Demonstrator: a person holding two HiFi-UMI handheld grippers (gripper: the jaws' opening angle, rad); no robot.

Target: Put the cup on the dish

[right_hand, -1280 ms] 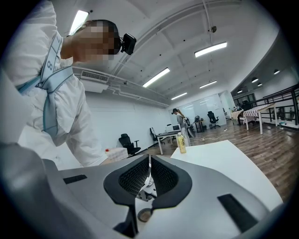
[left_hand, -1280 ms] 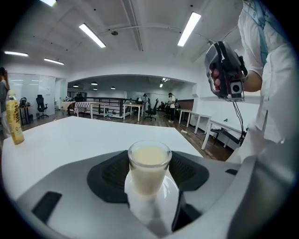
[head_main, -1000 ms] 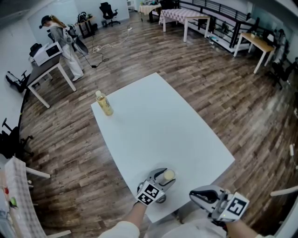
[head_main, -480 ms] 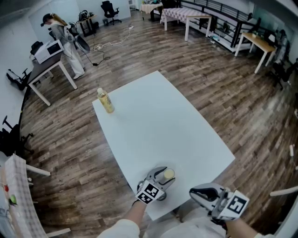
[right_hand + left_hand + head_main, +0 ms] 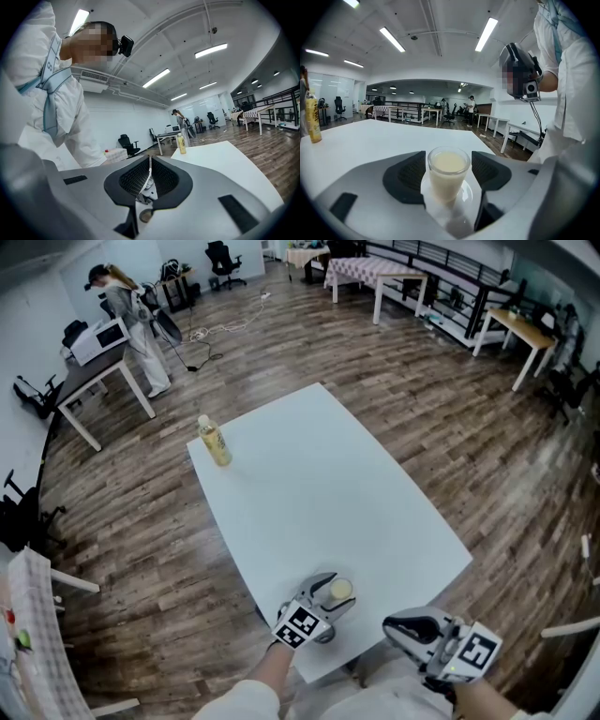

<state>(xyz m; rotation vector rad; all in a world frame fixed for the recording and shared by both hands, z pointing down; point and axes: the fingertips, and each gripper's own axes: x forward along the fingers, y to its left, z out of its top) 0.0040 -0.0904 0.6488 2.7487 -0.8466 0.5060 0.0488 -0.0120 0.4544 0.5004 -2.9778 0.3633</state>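
Observation:
A small glass cup (image 5: 448, 174) of creamy liquid stands upright on a white dish (image 5: 472, 193) near the front edge of the white table (image 5: 319, 484). My left gripper (image 5: 448, 171) straddles the cup. Its jaws are opening, and a thin gap shows between each dark pad (image 5: 410, 171) and the glass. In the head view the cup (image 5: 339, 590) sits between the left gripper's (image 5: 325, 600) fingers. My right gripper (image 5: 403, 626) hangs off the table's near edge, its pads (image 5: 149, 176) pressed together with nothing between them.
A yellow bottle (image 5: 215, 442) stands at the table's far left corner. Wooden floor surrounds the table. A person (image 5: 131, 315) stands by a desk at the far left. More desks and chairs line the back of the room.
The left gripper's jaws have spread slightly away from the cup. The cup and dish stay where they were. The right gripper has barely moved.

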